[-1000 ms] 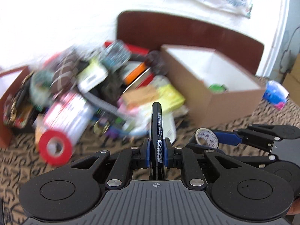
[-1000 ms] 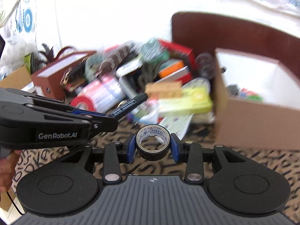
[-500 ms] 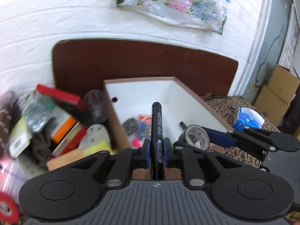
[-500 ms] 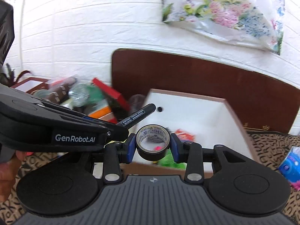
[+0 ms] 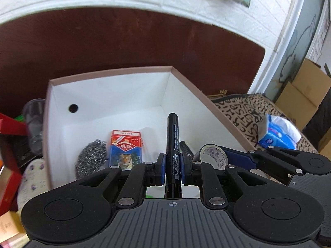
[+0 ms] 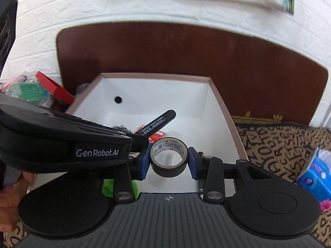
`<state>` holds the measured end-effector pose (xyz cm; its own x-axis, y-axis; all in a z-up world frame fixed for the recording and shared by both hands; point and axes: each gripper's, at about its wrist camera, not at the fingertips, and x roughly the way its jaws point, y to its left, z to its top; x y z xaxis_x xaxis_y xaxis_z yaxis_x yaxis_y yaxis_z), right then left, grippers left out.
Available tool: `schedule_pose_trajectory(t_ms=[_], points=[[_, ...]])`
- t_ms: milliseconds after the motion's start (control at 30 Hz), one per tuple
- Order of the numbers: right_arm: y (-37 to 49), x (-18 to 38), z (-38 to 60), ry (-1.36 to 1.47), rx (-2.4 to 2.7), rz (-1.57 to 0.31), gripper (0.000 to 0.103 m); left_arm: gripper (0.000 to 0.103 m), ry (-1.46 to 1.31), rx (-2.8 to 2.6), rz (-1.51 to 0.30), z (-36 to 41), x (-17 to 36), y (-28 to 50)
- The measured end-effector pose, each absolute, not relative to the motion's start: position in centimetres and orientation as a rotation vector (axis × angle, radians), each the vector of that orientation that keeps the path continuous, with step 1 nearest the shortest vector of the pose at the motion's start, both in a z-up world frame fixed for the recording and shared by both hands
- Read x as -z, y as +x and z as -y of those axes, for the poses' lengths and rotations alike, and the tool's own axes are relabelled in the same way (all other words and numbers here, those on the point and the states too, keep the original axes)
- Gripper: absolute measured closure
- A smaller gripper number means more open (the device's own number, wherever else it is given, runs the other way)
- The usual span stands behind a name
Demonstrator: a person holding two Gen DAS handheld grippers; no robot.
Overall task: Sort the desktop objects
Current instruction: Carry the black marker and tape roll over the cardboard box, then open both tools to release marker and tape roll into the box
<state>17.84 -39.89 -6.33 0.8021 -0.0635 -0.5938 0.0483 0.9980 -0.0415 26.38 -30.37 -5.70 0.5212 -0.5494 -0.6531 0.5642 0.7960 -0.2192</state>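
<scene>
Left wrist view. My left gripper (image 5: 170, 168) is clamped on a black marker (image 5: 173, 144), blue pads pressed against its barrel on both sides. The marker stands along the line of the fingers, its capped end pointing forward above the open white-lined box (image 5: 107, 73). On the box floor lie a steel scouring pad (image 5: 91, 157) and, just beside it, a red-and-blue card pack (image 5: 125, 146) with a tiger print. A second dark pen (image 5: 186, 146) lies partly hidden behind the marker. My right gripper (image 5: 213, 158) enters from the right, holding a roll of tape (image 5: 213, 155) above the box's near right part. A tissue pack (image 5: 277, 132) lies on the patterned cloth (image 5: 244, 113), outside the box to the right. Mixed clutter, blurred, sits to the left of the box, with a clear plastic cup (image 5: 34, 115) against the box wall.

Right wrist view. My right gripper (image 6: 169, 159) grips the tape roll (image 6: 169, 161) across its width, a pad bearing on each side, the hollow core facing the camera. The roll hangs above the box (image 6: 221, 105) interior. My left gripper (image 6: 142, 139) crosses from the left with the marker (image 6: 158, 123) slanting up and to the right over the box. A hand (image 6: 12, 194) shows at the lower left edge. The tissue pack (image 6: 312, 171) lies on the cloth (image 6: 275, 142) at right.
</scene>
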Motion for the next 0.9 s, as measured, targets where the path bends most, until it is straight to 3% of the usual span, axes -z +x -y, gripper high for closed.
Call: schedule_pose_trajectory(t_ms=[267, 300, 367, 400, 433, 467, 533, 567, 600, 633, 900], points=[[20.7, 9.3, 41.8, -0.001, 0.069, -0.718, 0.059, 0.09, 0.028, 0.677, -0.852, 31.9, 8.2, 29.1], [20.8, 9.4, 41.9, 0.004, 0.069, -0.716, 0.059, 0.074, 0.027, 0.676, -0.846, 31.9, 8.1, 29.2], [21.0, 9.0, 42.1, 0.007, 0.063, -0.707, 0.059, 0.054, 0.039, 0.659, -0.834, 32.1, 7.8, 29.1], [21.1, 9.0, 42.0, -0.004, 0.074, -0.712, 0.058, 0.036, 0.039, 0.642, -0.823, 32.0, 7.7, 29.0], [21.2, 9.0, 42.1, -0.017, 0.087, -0.716, 0.052, 0.023, 0.035, 0.625, -0.815, 31.8, 7.6, 28.9], [21.1, 9.0, 42.1, -0.024, 0.096, -0.718, 0.051, 0.018, 0.023, 0.605, -0.807, 31.4, 7.5, 28.9], [20.9, 8.9, 42.3, -0.006, 0.064, -0.713, 0.037, 0.006, -0.014, 0.59, -0.809, 30.8, 7.3, 29.1], [20.7, 8.7, 42.1, -0.002, 0.048, -0.707, 0.031, 0.004, -0.028, 0.588, -0.812, 30.4, 7.1, 29.0], [20.5, 8.5, 41.8, -0.012, 0.051, -0.695, 0.014, 0.001, -0.038, 0.591, -0.821, 30.1, 6.9, 29.0], [20.3, 8.2, 41.5, -0.029, 0.066, -0.675, 0.003, 0.0, -0.038, 0.594, -0.825, 29.9, 6.7, 28.8], [18.8, 6.8, 40.4, -0.002, 0.052, -0.655, 0.0, 0.0, 0.011, 0.602, -0.795, 28.6, 5.4, 26.4]])
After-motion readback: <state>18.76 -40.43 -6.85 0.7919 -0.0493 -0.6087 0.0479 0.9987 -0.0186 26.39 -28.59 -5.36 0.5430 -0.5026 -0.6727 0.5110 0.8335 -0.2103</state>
